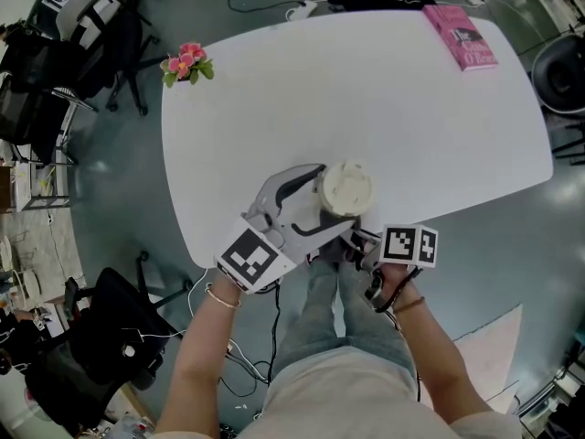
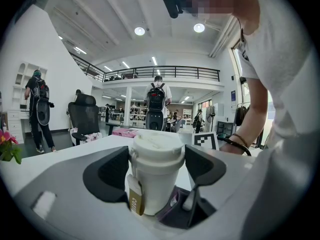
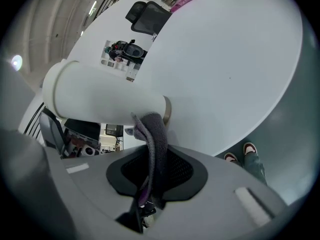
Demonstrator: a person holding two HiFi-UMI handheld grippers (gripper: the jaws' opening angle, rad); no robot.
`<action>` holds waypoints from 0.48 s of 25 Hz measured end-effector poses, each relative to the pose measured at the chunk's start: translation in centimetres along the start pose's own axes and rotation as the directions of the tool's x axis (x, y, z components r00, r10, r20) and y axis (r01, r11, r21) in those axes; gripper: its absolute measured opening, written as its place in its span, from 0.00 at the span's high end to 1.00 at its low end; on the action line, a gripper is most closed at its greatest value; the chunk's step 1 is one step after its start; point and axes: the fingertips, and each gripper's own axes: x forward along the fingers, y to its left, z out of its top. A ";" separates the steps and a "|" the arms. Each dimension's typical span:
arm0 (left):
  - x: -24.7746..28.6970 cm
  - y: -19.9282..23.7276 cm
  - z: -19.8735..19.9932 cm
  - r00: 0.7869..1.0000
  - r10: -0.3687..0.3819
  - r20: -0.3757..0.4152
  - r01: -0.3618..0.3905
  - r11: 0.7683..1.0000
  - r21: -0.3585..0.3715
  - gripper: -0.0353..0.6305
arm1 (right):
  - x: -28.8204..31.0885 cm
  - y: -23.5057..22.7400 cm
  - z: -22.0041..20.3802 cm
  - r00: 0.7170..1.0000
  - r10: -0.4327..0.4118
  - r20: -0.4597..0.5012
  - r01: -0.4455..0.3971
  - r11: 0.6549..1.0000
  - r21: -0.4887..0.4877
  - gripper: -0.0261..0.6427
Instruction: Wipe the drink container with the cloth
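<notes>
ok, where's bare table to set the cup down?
Free: the middle and right side of the table, between the flowers far left and the book far right. Crowded: the near edge, where the left tool grips the cup and the right tool holds the cloth.

"What do you count on that table?"

"One drink container at the near edge, one pink book at the far right corner and one bunch of flowers at the far left corner."

"Any cloths?"

"One cloth. There are two grippers: the left gripper and the right gripper."
</notes>
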 end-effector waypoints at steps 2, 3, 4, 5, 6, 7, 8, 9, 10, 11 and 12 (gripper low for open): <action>0.0 0.0 0.0 1.000 0.003 -0.002 -0.003 1.000 -0.012 0.42 | 0.1 -0.1 0.0 1.000 -0.007 -0.007 0.007 1.000 0.006 0.86; 0.0 0.0 0.0 1.000 0.009 -0.002 -0.009 1.000 -0.030 0.42 | 0.1 -0.2 0.0 1.000 -0.008 -0.011 0.008 1.000 0.009 0.86; 0.0 0.0 0.0 1.000 0.013 -0.003 -0.013 0.999 -0.043 0.42 | 0.1 -0.2 0.0 1.000 -0.009 -0.016 0.009 1.000 0.014 0.86; 0.0 0.0 0.0 1.000 0.013 -0.005 -0.013 0.999 -0.042 0.42 | 0.1 -0.3 0.1 1.000 -0.009 -0.020 0.009 1.000 0.018 0.86; 0.0 0.0 0.0 1.000 0.010 -0.006 -0.010 0.999 -0.031 0.42 | 0.1 -0.3 0.1 1.000 -0.008 -0.024 0.009 1.000 0.023 0.86; 0.0 -0.1 0.0 1.000 0.006 -0.008 -0.006 1.000 -0.019 0.42 | 0.1 -0.3 0.1 1.000 -0.008 -0.030 0.009 1.000 0.027 0.86; 0.0 -0.1 0.0 1.000 0.004 -0.009 -0.004 1.000 -0.010 0.42 | 0.2 -0.4 0.0 0.999 -0.007 -0.035 0.008 0.999 0.032 0.86; 0.0 -0.1 0.0 1.000 0.001 -0.010 -0.001 1.000 0.000 0.42 | 0.2 -0.4 0.1 0.999 -0.006 -0.041 0.008 0.999 0.036 0.86; 0.0 -0.1 0.0 1.000 0.000 -0.012 0.000 1.000 0.003 0.42 | 0.2 -0.5 0.1 0.999 -0.005 -0.046 0.007 0.999 0.041 0.86; 0.0 -0.1 0.1 1.000 0.003 -0.013 -0.003 1.000 -0.008 0.42 | 0.3 -0.6 0.1 0.999 -0.004 -0.052 0.006 0.999 0.045 0.86; 0.0 -0.1 0.1 1.000 0.009 -0.015 -0.009 1.000 -0.027 0.42 | 0.3 -0.6 0.1 0.998 -0.002 -0.058 0.005 0.999 0.049 0.86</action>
